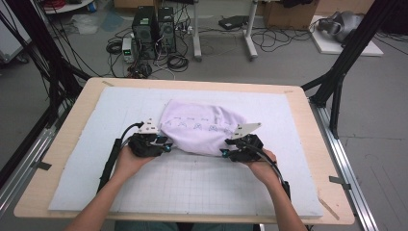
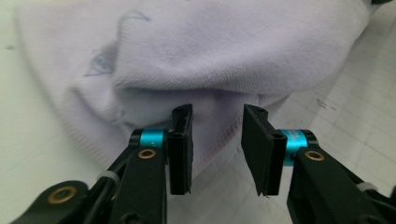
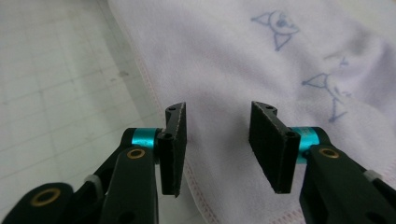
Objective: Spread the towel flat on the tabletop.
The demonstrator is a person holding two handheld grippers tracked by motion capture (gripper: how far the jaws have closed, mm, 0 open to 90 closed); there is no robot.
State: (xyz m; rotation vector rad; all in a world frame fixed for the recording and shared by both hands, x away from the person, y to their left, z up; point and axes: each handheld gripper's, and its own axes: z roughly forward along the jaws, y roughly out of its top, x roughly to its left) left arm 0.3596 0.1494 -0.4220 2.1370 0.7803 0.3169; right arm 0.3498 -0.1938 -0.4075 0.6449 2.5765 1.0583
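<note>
On the white gridded mat: a pale lilac towel (image 1: 202, 127) lies bunched and folded over itself, near the middle of the mat (image 1: 192, 187) and a little toward its far side; the mat covers most of the wooden table (image 1: 72, 125).
Long axis of the towel: it runs across the table from the person's left to right; the near edge sags lower at the middle; a row of small blue printed figures follows the same line across its top.
Ends of the towel: the left end points at the left gripper (image 1: 166, 144); the right end points at the right gripper (image 1: 226, 150); each gripper sits at one near corner.
Left gripper fingers: parted, pressing on nothing; in the left gripper view (image 2: 217, 147) a stitched hem and a thick fold of towel (image 2: 219, 60) lie just beyond and below the gap; cloth shows between the pads but is not pinched.
Right gripper fingers: likewise released; in the right gripper view (image 3: 217, 144) the pads stand apart above the towel (image 3: 261, 60); its stitched hem runs slantwise under them.
Hands: the left hand (image 1: 129, 161) and right hand (image 1: 262, 166) hold the grippers low over the mat.
</note>
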